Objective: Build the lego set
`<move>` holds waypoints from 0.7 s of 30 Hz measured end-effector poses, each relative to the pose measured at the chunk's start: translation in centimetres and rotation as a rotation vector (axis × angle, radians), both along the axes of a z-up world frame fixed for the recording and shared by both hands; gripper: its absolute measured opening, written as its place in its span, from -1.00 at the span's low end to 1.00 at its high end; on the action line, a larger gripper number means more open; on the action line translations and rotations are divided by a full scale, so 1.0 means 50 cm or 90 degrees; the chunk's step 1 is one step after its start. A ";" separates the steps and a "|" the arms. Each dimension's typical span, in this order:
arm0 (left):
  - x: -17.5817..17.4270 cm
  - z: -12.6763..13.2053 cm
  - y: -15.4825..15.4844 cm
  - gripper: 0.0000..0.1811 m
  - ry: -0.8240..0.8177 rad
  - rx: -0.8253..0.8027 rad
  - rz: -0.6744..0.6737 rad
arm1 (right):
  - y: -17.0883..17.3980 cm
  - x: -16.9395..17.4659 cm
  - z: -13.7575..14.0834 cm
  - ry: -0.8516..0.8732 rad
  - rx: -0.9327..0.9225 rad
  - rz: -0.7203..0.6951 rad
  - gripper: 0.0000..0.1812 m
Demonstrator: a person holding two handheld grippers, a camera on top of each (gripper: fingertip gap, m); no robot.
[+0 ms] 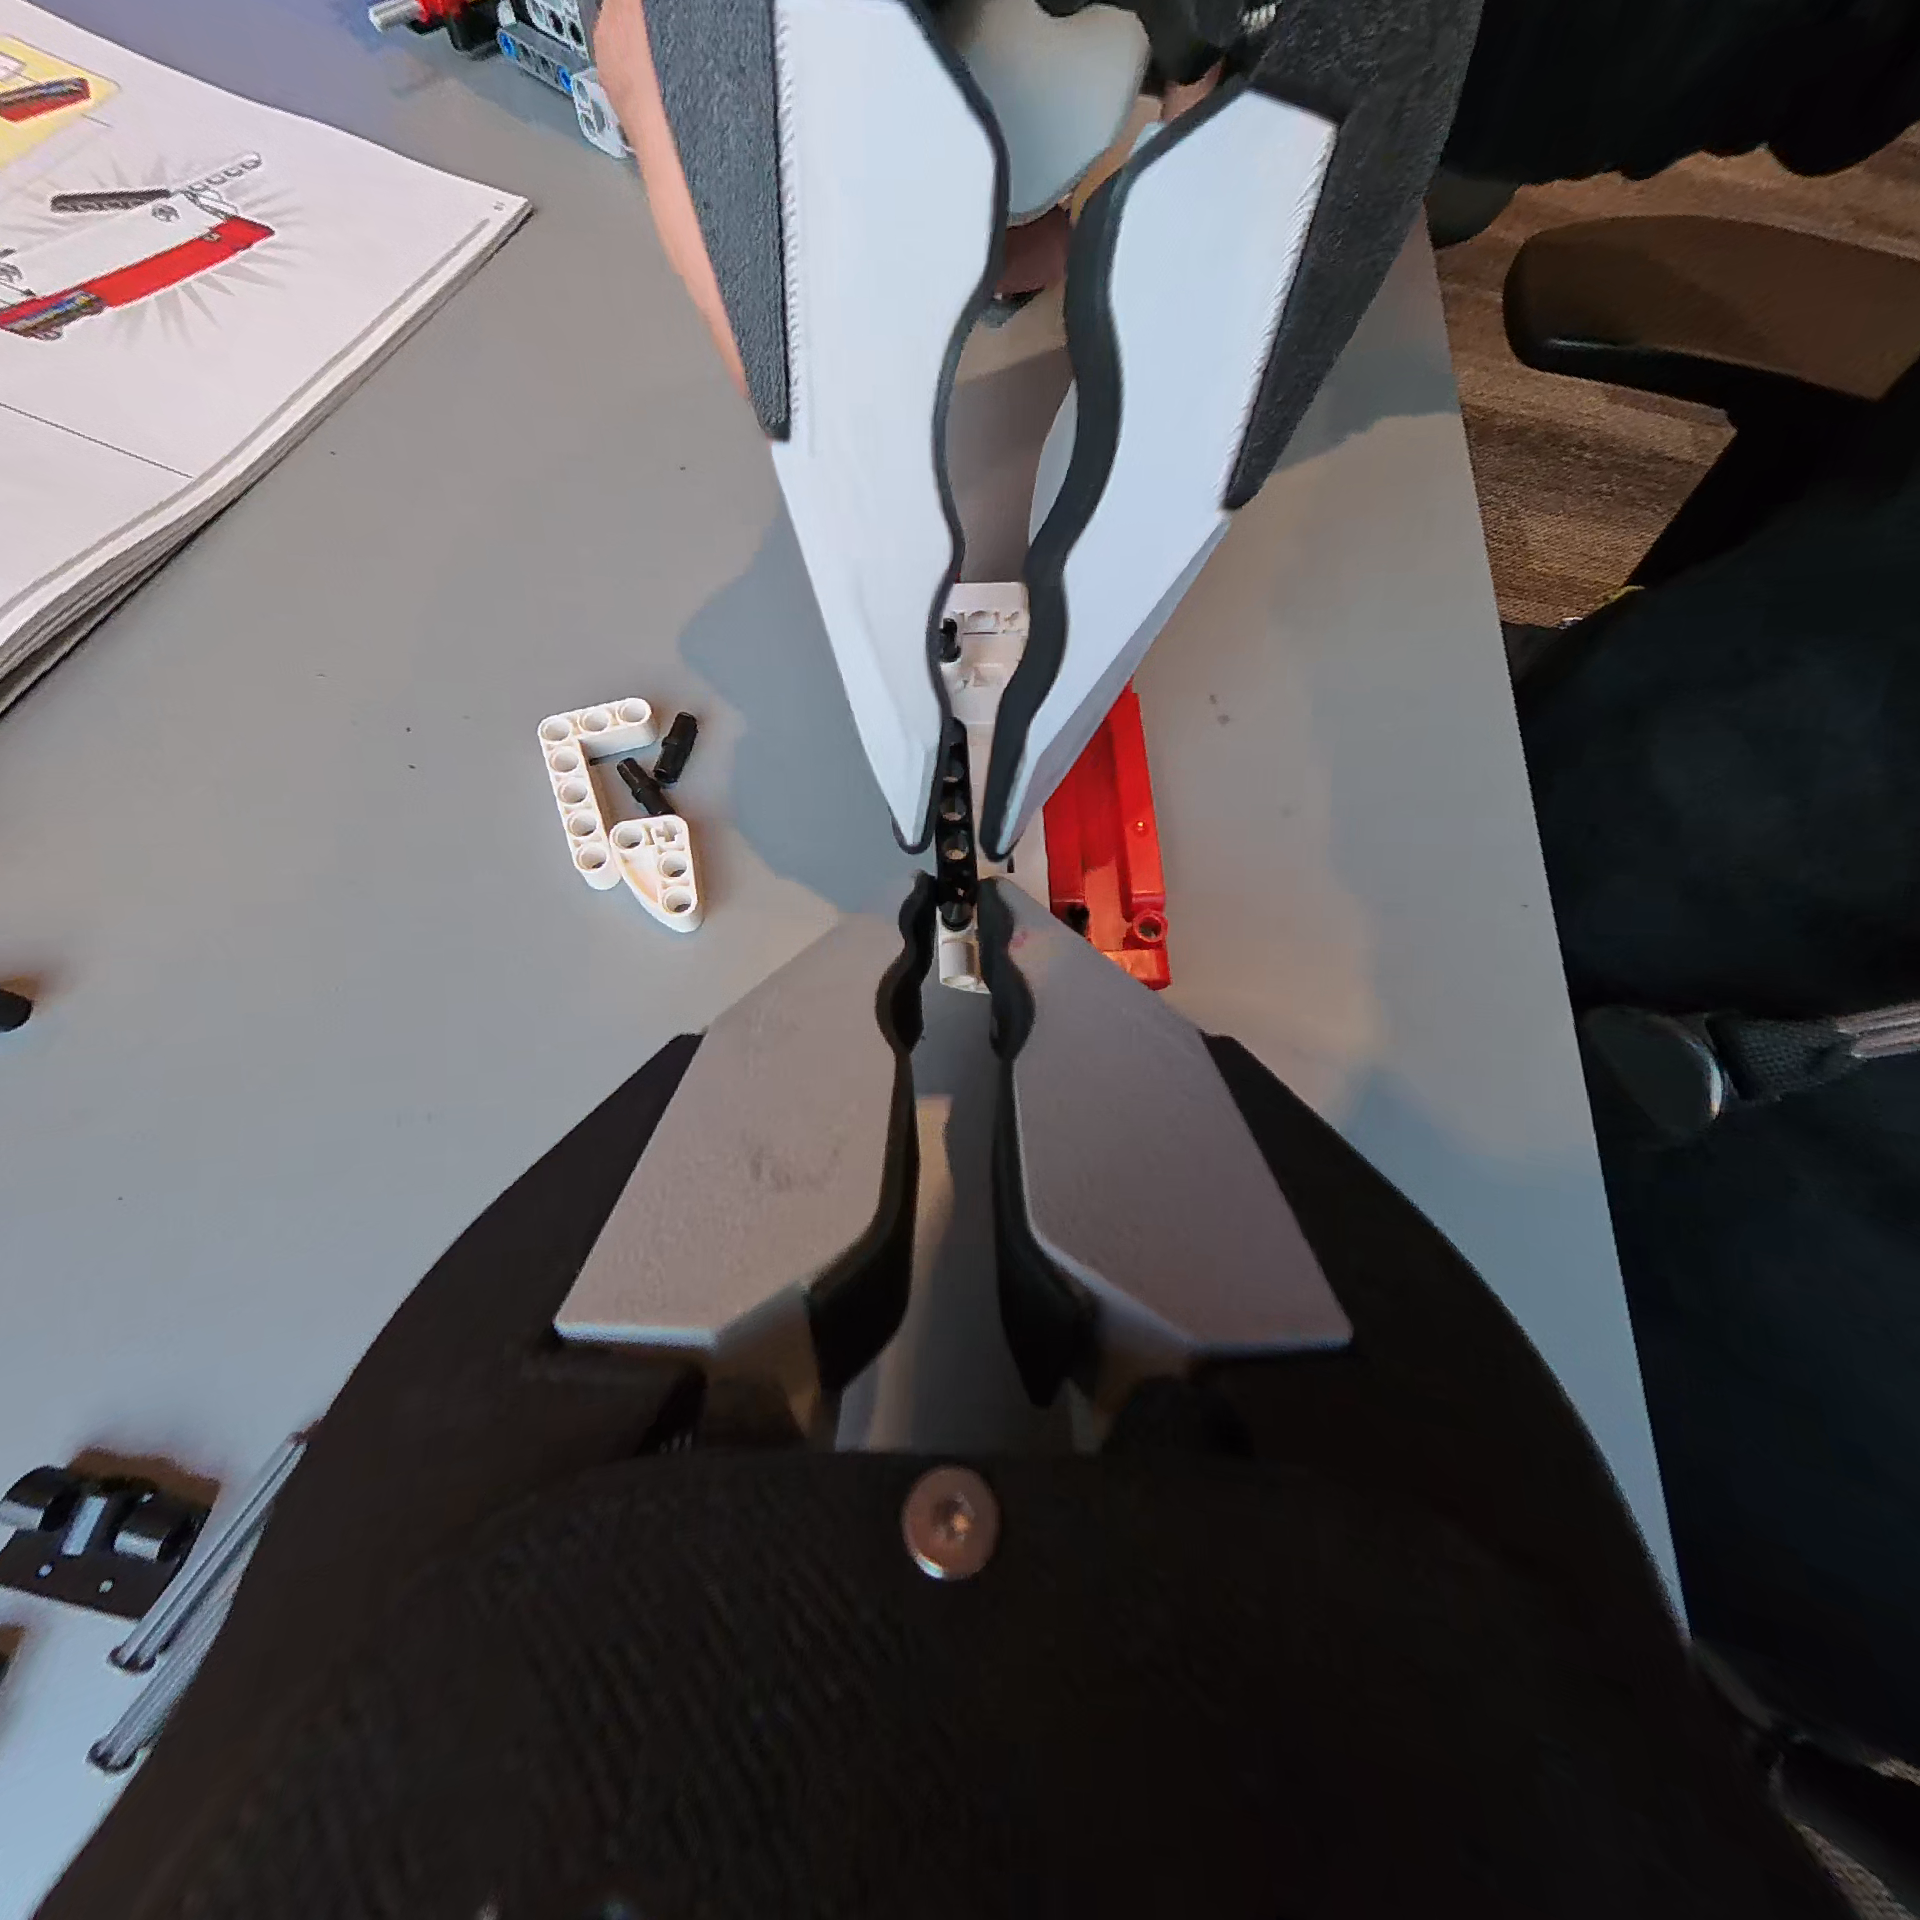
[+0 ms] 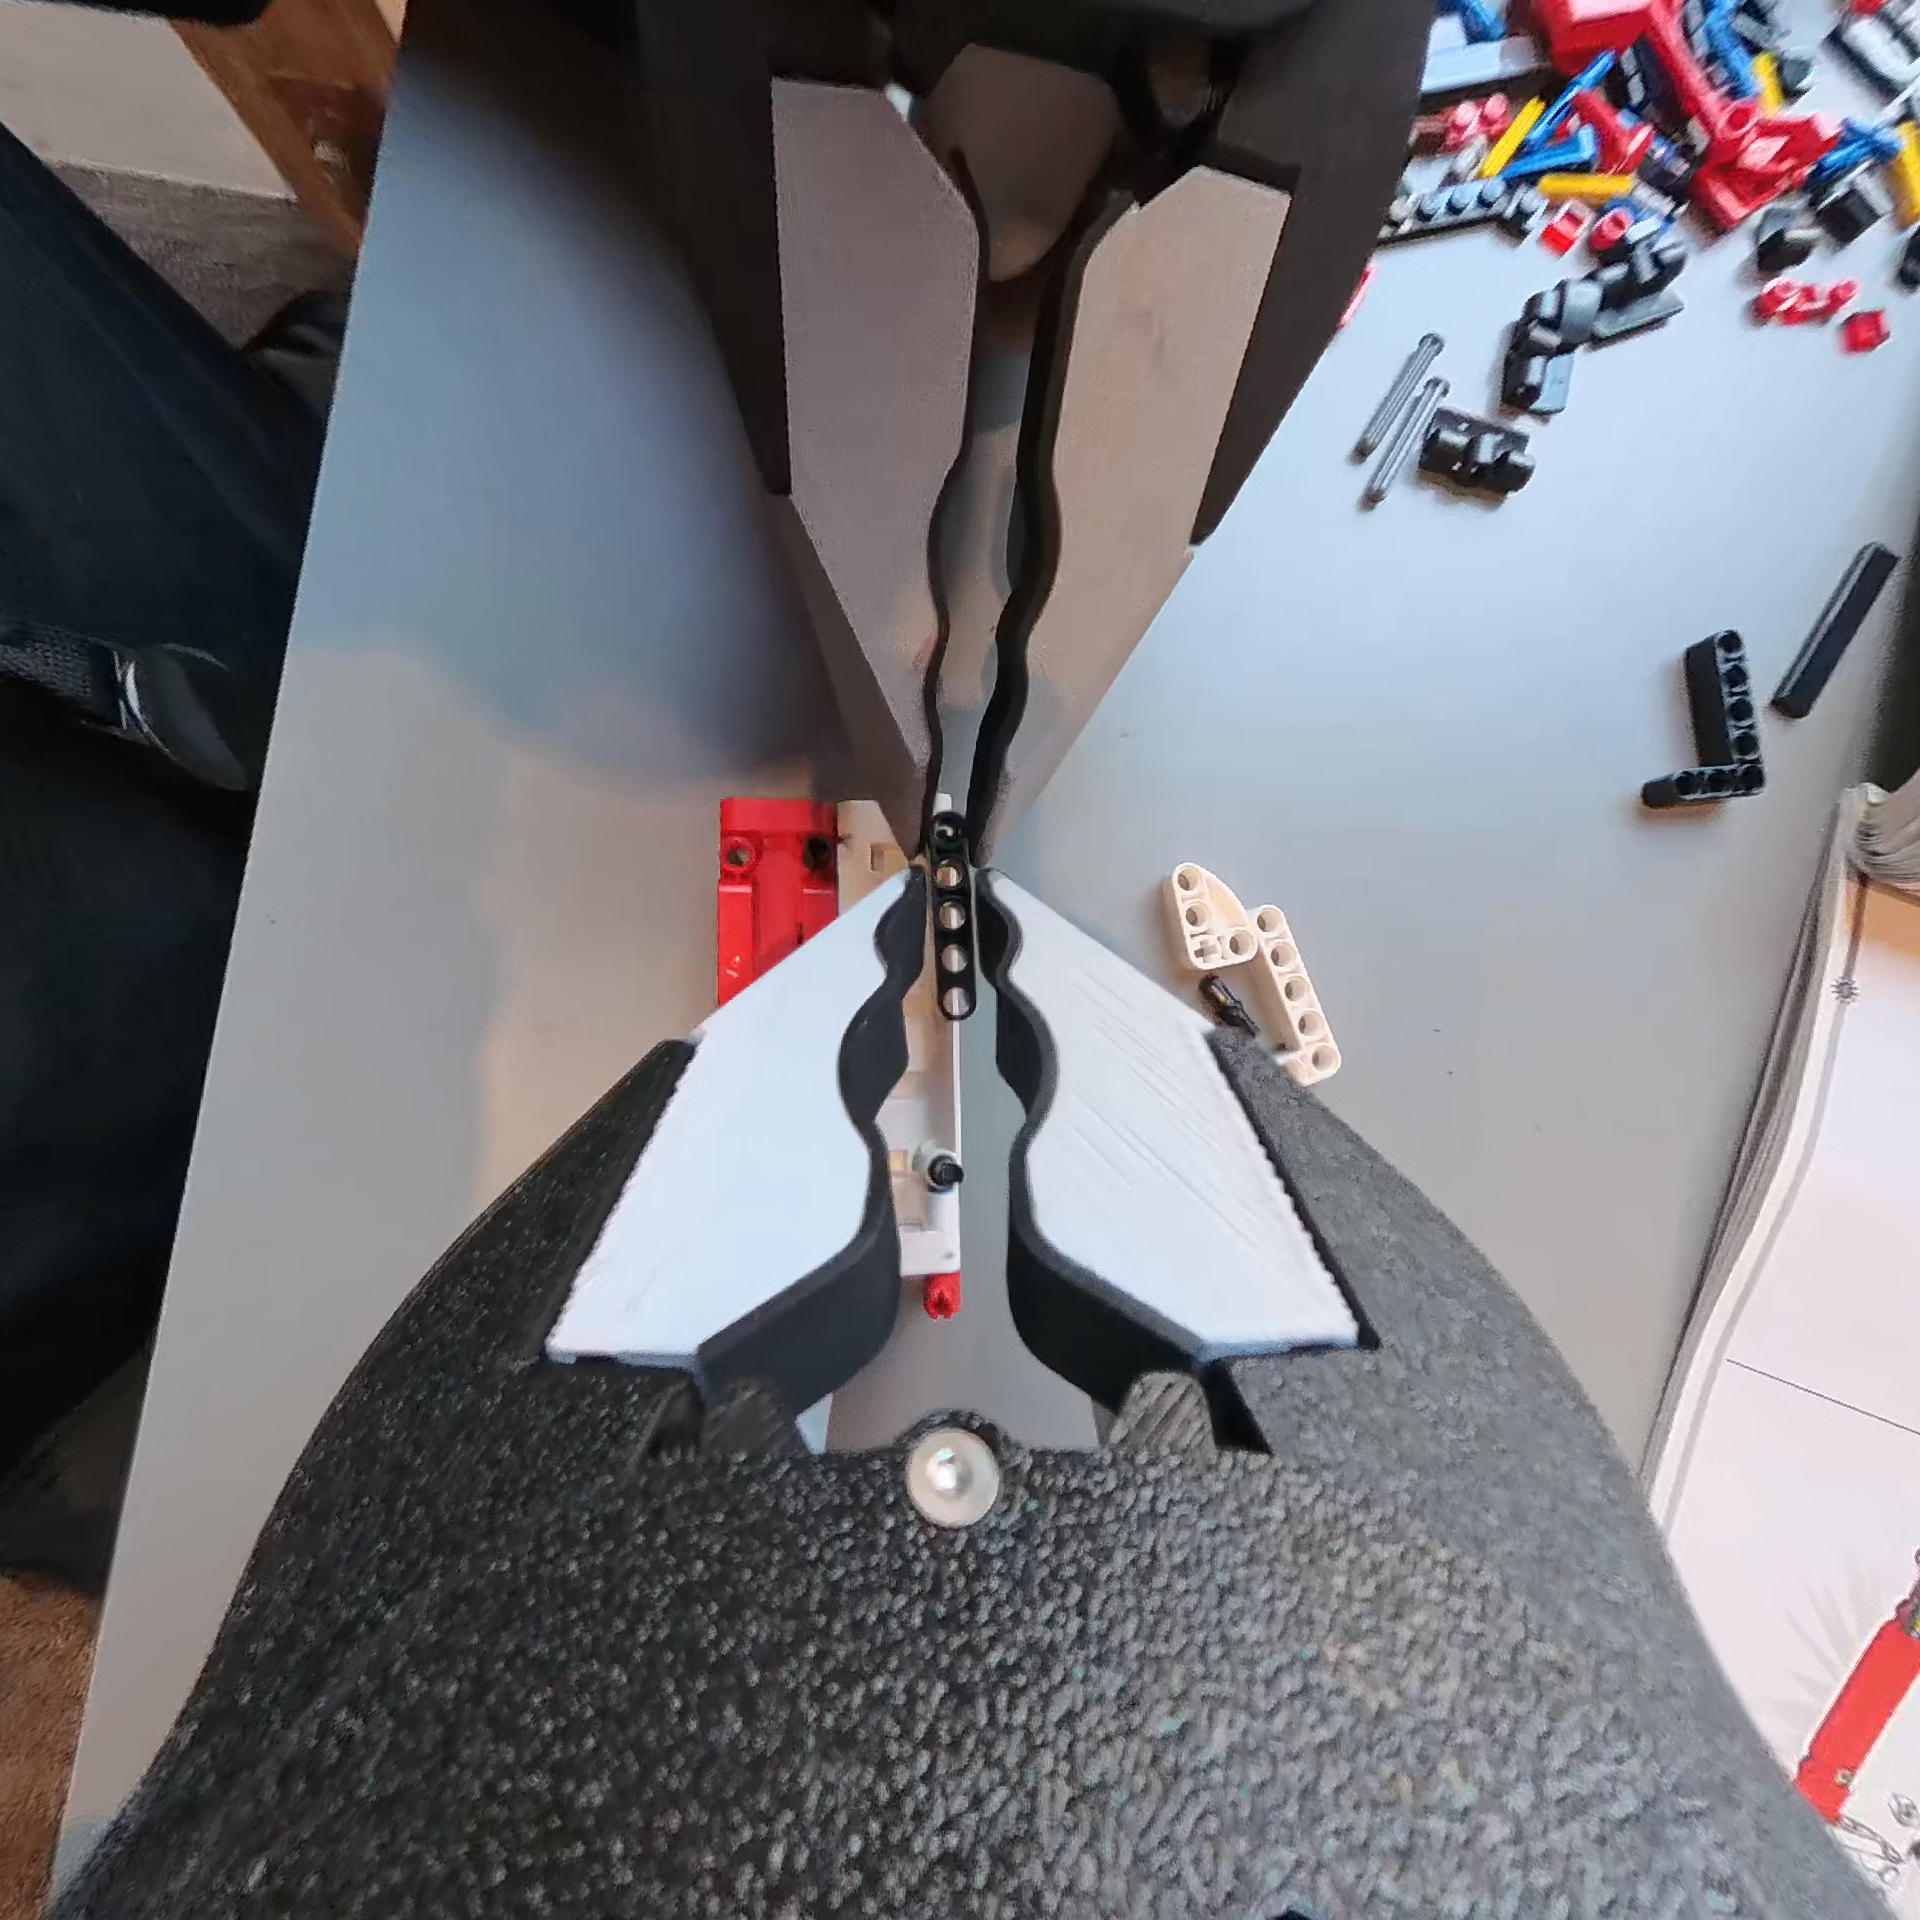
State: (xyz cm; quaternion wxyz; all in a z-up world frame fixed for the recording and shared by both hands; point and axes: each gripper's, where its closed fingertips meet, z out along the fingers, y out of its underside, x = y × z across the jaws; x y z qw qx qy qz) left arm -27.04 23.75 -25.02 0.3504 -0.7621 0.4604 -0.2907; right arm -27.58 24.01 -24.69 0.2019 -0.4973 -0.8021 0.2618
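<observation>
Now the black beam (image 2: 953, 928), lengthwise between both tips, is pinched by the right gripper (image 2: 951, 883) and the left gripper (image 1: 952, 902).

Matt grey table (image 1: 312, 1039), smooth, faint scuffs. Glossy black plastic beam (image 2: 954, 935) with round holes. Shiny white plastic liftarms (image 1: 613, 810); glossy red plastic panel (image 1: 1107, 862) near table edge. Paper instruction booklet (image 1: 208, 312), smooth printed pages. Right gripper (image 2: 951, 883): rough pebbled black shell, ridged white plastic fingers (image 2: 1143, 1143), matt black rubbery pads. Left gripper (image 1: 951, 894): woven-look black body, bright metal screw.
</observation>
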 end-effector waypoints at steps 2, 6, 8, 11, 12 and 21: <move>0.000 0.001 0.000 -0.96 -0.003 0.001 0.001 | -0.004 -0.003 0.008 0.023 -0.013 -0.005 -0.91; -0.001 0.000 0.003 -0.96 0.002 0.006 0.002 | -0.001 -0.005 0.007 0.038 -0.009 -0.008 -0.94; -0.001 0.001 0.002 -0.96 0.002 0.008 0.000 | -0.002 -0.005 0.008 0.039 -0.006 -0.005 -0.94; -0.001 0.000 0.002 -0.96 0.006 0.012 -0.001 | -0.002 -0.006 0.007 0.038 -0.003 -0.002 -0.93; -0.001 -0.001 0.002 -0.96 0.008 0.013 -0.002 | -0.003 -0.006 0.007 0.038 -0.004 -0.001 -0.93; 0.002 -0.004 -0.002 -0.96 0.018 0.022 -0.003 | -0.007 -0.004 0.002 0.029 -0.014 0.008 -0.94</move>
